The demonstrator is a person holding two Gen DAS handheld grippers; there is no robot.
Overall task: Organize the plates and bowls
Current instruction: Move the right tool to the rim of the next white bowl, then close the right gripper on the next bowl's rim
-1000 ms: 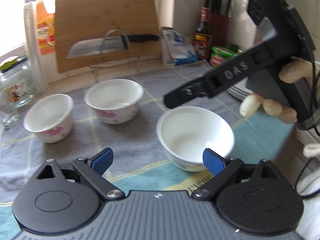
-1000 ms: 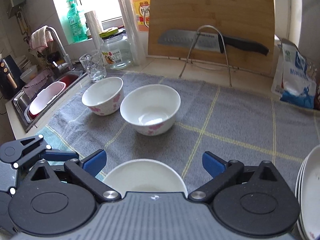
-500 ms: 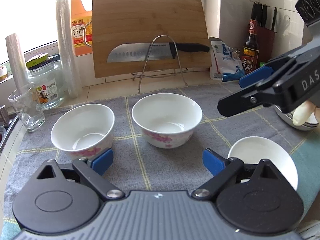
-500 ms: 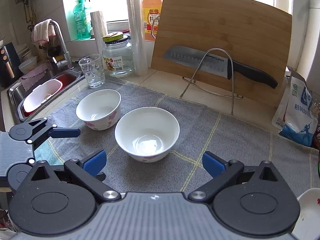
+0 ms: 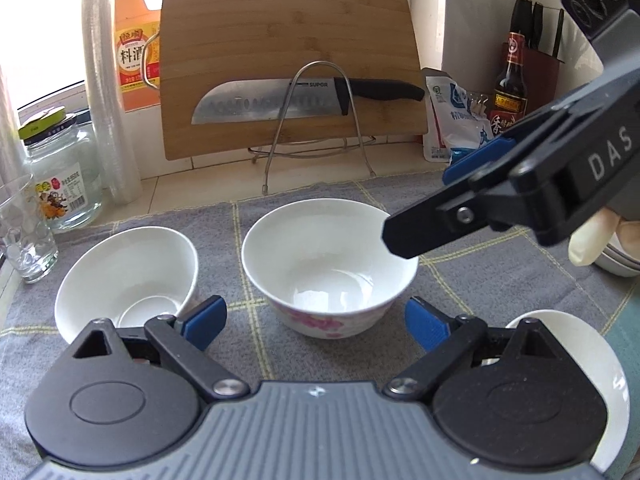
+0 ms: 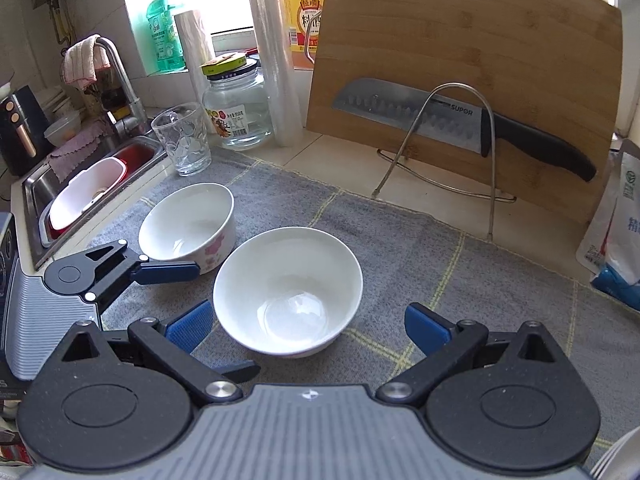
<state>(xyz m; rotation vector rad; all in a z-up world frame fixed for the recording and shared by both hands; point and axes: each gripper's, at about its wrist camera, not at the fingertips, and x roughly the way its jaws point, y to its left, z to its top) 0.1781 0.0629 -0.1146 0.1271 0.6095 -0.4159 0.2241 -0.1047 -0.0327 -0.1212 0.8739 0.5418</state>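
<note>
The left gripper (image 5: 316, 318) hangs low over the grey checked cloth (image 5: 472, 276) with its blue-padded fingers spread wide and nothing between them; straight ahead of the gap, a little beyond the fingertips, stands the middle bowl (image 5: 330, 268), white with pink flowers on its side. Just beside the left fingertip, on its outer side, sits a second bowl (image 5: 126, 280), tilted toward the camera, its rim close against the blue pad; whether they touch cannot be told. A third bowl (image 5: 592, 364) lies behind the right finger's base, partly hidden by the gripper body. The right gripper (image 6: 306, 326) is likewise spread open and empty, with the middle bowl (image 6: 288, 296) sitting between and slightly ahead of its two pads, apart from both. In the left wrist view this right gripper (image 5: 432, 208) reaches in from the right, its dark finger tip crossing over the far right rim of the middle bowl and blocking part of it. From the right wrist view the left gripper (image 6: 180, 270) shows at the left, its blue pad lying just beside the second bowl (image 6: 188, 220). Beyond the bowls, well ahead of both grippers, a wooden cutting board (image 5: 288, 60) leans upright with a knife (image 5: 304, 98) held across a wire rack (image 5: 316, 120). Further left stand a glass jar (image 6: 238, 108) and a drinking glass (image 6: 182, 140), with a sink (image 6: 86, 196) at the far left. A stack of plates (image 5: 618, 258) peeks in at the right edge, behind the right gripper.
</note>
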